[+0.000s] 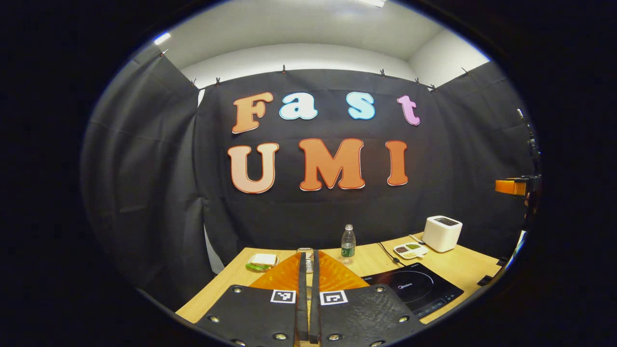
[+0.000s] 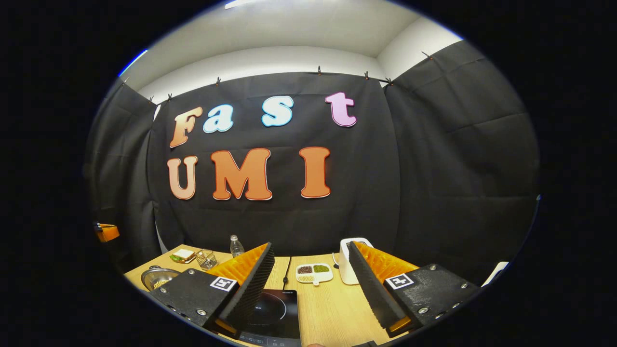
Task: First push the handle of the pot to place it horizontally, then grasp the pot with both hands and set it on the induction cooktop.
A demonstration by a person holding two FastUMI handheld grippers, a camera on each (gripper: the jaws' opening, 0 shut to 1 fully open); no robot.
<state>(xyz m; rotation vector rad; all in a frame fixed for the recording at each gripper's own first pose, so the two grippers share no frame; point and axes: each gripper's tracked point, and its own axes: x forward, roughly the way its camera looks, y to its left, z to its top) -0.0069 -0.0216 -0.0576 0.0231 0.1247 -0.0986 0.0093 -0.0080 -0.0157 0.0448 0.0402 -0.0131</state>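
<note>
A silver pot [image 2: 155,276] sits near the table's front left corner in the right gripper view; my own finger covers part of it and I cannot make out its handle. The black induction cooktop [image 2: 274,308] lies low between my right gripper's fingers, and shows again as the cooktop [image 1: 413,288] in the left gripper view. My right gripper [image 2: 310,248] is open and holds nothing, raised above the table. My left gripper [image 1: 308,254] is shut with nothing between its fingers, also held high. The other gripper [image 1: 512,187] shows at the far right edge.
On the wooden table [image 2: 328,308] stand a white toaster [image 1: 442,233], a divided dish of beans [image 2: 314,273], a water bottle [image 1: 348,241], a small glass [image 2: 206,259] and a sandwich on a plate [image 1: 262,261]. A black cord [image 1: 388,253] runs to the cooktop.
</note>
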